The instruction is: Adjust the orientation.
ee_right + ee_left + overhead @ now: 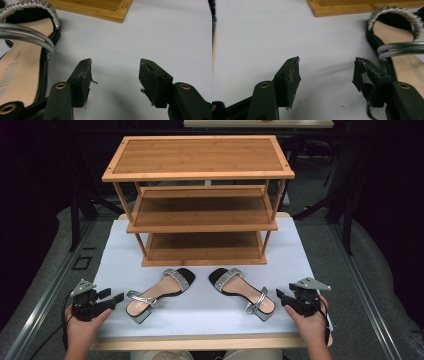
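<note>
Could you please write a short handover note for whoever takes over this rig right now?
Left gripper: open, holding nothing, resting at the left edge of the white mat, beside the left sandal.
Right gripper: open, holding nothing, at the mat's right edge, beside the right sandal.
Both sandals lie flat on the mat in front of the wooden shoe rack, toes toward it, heels toward the person.
Done: nothing moved yet; all three rack shelves are bare.
Left: probably grip each sandal and set the pair on a shelf.
</note>
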Tool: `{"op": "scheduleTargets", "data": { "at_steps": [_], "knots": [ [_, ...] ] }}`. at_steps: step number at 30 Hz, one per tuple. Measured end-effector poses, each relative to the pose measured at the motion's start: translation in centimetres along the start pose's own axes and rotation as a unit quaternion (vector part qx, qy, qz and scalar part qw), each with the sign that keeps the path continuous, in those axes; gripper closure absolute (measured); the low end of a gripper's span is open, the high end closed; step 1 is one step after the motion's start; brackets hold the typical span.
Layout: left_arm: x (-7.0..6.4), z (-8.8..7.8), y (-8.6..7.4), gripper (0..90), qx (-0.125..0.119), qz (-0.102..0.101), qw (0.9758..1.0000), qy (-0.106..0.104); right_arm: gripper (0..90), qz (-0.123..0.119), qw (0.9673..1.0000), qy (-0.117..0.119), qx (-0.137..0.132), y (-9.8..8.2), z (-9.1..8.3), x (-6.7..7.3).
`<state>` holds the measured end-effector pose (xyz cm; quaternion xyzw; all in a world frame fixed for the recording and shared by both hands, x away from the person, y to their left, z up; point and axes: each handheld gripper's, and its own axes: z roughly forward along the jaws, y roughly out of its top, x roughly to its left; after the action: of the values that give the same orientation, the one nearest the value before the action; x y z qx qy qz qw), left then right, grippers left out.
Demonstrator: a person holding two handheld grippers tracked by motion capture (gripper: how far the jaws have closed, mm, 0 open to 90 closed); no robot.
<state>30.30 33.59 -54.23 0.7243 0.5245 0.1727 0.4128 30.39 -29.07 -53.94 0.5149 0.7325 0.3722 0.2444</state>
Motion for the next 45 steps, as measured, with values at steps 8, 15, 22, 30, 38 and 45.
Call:
{"op": "scheduleTargets", "data": {
  "at_steps": [8,15,22,30,38,45],
  "knots": [
    [-0.5,0.0,0.8,41.4,0.013,0.006,0.9998,-0.012,41.4,0.023,0.9989,0.002,-0.041,-1.0,-1.4,-0.1],
    [-1.6,-0.5,2.9,41.8,0.018,0.011,0.9994,-0.026,41.5,0.013,0.9982,-0.005,-0.058,-1.7,-1.6,-0.1],
    [-2.5,-1.1,4.8,41.5,0.022,0.025,0.9992,-0.021,40.7,0.006,0.9984,-0.01,-0.056,-1.9,-1.5,0.1],
    [-4.2,-1.4,7.7,44.5,0.061,0.056,0.9958,-0.04,40.9,0.013,0.9981,-0.011,-0.058,-2.0,-1.5,0.0],
    [-6.6,-0.2,9.9,37.6,0.091,0.079,0.9906,-0.066,40.9,0.016,0.9982,-0.007,-0.058,-2.2,-1.2,-0.2],
    [-8.8,2.2,11.2,30.8,0.165,0.12,0.9764,-0.072,40.9,0.028,0.9982,0.0,-0.054,-2.3,-1.2,-0.4]
  ]
}}
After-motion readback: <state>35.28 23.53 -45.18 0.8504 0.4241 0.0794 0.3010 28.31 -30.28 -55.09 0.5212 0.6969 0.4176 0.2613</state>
